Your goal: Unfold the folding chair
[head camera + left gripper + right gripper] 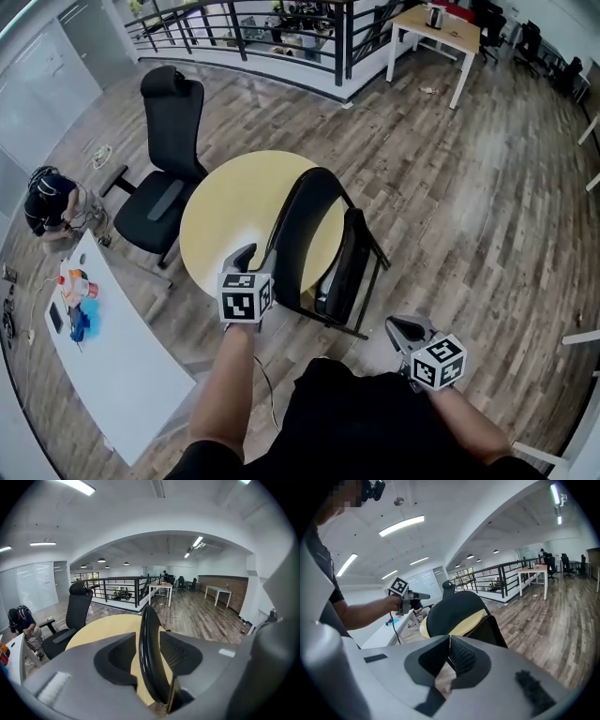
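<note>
Left gripper (146,641) jaws straddle the folding chair (148,620) backrest.

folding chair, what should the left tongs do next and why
Probably close the left tongs on the backrest rim of the folding chair: they stand open with that rim between them, not gripped. The chair is still folded, standing by the round table.

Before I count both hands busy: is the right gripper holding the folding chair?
No: the right gripper has its jaws shut on nothing; the folding chair stands ahead, untouched.
</note>
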Demonstrator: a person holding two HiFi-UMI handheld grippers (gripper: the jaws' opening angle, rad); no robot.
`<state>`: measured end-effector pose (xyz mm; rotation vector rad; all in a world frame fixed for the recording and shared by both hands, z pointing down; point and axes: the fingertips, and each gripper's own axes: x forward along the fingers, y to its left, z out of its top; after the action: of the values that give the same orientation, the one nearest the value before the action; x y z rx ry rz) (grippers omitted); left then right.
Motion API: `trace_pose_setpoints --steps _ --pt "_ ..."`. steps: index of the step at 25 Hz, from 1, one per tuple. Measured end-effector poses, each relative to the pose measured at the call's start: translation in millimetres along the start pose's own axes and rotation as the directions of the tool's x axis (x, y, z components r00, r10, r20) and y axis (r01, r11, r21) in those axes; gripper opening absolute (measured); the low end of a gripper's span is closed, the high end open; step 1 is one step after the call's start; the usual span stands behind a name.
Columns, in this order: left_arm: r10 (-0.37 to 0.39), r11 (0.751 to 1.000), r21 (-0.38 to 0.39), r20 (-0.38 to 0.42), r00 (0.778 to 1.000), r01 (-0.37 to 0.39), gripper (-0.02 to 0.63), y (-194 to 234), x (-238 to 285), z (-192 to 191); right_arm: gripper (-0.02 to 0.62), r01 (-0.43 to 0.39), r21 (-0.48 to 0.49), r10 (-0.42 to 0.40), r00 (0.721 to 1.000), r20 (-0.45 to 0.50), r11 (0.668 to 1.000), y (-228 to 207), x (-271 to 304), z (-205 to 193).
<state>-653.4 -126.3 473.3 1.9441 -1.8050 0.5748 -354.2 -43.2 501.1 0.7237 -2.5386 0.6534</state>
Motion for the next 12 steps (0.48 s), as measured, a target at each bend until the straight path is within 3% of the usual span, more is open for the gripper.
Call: trace_pose_setpoints --steps 7,12 --pt "-0.111 0.994 -0.036 -0.142 0.984 0.107 0.216 10 69 -8 0.008 0.073 0.041 -0.074 0.997 0.024 0.996 -15 7 9" --pt "-0.17 0.985 -0.066 -0.201 0.965 0.16 0.216 7 97 -15 0.008 0.112 0.08 -0.114 0.993 0.024 0.99 -27 10 4"
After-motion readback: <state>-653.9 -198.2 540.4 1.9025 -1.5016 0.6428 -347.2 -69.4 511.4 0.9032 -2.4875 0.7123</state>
